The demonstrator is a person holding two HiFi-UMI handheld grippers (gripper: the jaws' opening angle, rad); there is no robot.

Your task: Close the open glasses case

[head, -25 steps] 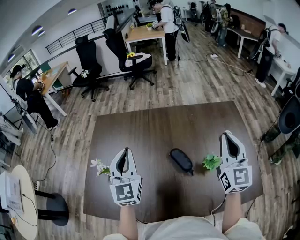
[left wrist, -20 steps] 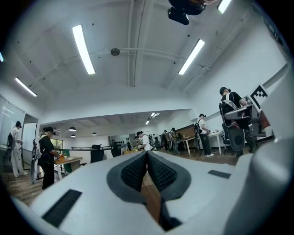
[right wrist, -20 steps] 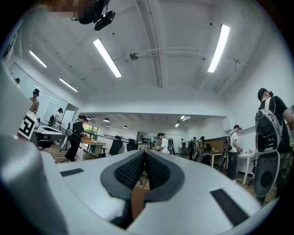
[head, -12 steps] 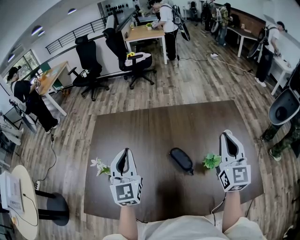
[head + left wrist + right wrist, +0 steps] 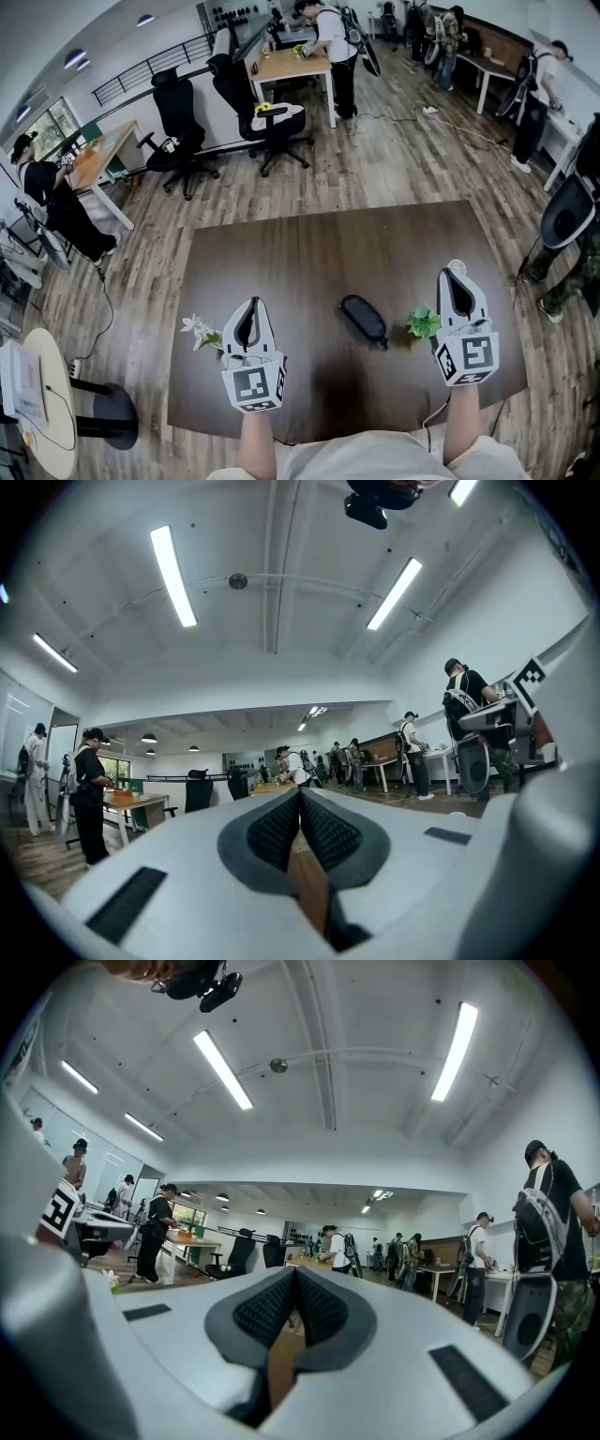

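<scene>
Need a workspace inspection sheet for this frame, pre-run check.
Surface: dark wood table.
Job's things: black glasses case mid-table, between the grippers, untouched; lid state unclear from above.
Clutter: white flower sprig beside left gripper; green sprig beside right gripper.
Grippers: both shut, empty, over the table's near side.
Cables: thin lead below right gripper; floor cable beyond the table.
Surroundings: office chairs, desks, people standing.
</scene>
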